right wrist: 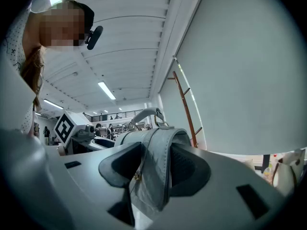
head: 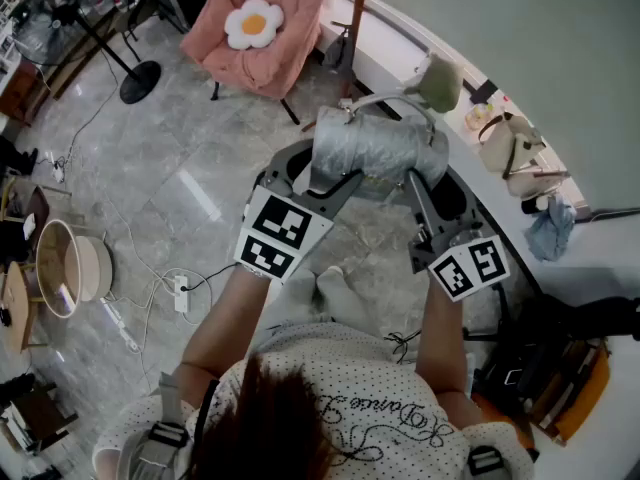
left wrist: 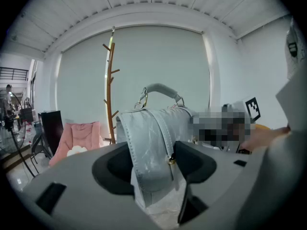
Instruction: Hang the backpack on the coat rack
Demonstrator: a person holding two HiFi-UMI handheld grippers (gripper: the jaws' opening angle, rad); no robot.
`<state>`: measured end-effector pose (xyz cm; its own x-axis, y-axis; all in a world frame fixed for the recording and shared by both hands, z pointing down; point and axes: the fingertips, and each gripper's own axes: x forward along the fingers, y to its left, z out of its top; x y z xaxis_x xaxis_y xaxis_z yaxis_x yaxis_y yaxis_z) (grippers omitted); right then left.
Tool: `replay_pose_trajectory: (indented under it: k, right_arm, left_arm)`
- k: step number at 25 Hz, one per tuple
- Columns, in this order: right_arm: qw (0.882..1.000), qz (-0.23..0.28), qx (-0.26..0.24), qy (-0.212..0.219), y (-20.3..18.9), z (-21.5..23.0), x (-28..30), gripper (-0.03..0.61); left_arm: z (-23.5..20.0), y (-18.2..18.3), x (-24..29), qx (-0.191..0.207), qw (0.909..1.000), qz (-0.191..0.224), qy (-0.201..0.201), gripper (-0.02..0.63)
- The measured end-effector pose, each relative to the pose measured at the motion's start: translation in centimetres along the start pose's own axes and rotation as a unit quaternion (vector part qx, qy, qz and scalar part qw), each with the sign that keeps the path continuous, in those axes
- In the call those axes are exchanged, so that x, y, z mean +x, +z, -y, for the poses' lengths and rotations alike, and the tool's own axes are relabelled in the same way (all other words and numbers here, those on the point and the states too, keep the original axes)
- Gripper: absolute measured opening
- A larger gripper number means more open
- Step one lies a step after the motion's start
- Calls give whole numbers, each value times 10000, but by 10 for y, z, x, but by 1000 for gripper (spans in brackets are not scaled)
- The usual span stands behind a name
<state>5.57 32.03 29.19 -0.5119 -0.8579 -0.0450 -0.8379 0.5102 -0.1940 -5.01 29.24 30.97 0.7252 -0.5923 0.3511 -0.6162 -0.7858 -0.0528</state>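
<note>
A silver-grey backpack (head: pixel 375 146) hangs in the air in front of me, held from both sides. My left gripper (head: pixel 322 180) is shut on its left end, and my right gripper (head: pixel 418 180) is shut on its right end. In the left gripper view the backpack (left wrist: pixel 148 143) fills the gap between the pads of the left gripper (left wrist: pixel 151 166), its top handle (left wrist: pixel 160 89) upright. In the right gripper view a folded edge of the backpack (right wrist: pixel 160 162) sits pinched in the right gripper (right wrist: pixel 154 166). The brown wooden coat rack (left wrist: pixel 111 90) stands ahead by the pale wall, apart from the bag, its pole (head: pixel 357 8) rising at the top of the head view.
A pink chair (head: pixel 262 28) with a daisy cushion stands left of the rack. A white curved ledge (head: pixel 570 258) on the right carries handbags (head: pixel 508 146) and a blue cloth. A black fan stand (head: pixel 140 80), a power strip (head: pixel 181 293) and cables lie on the grey floor.
</note>
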Motion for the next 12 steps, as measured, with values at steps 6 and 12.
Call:
replay_pose_trajectory:
  k: [6, 12]
  right_arm:
    - [10000, -31, 19, 11, 5, 2, -6, 179]
    - [9999, -41, 47, 113, 10, 17, -10, 181]
  left_arm:
    - [6, 5, 1, -23, 10000, 51, -11, 261]
    - [13, 14, 11, -34, 9999, 137, 93, 261]
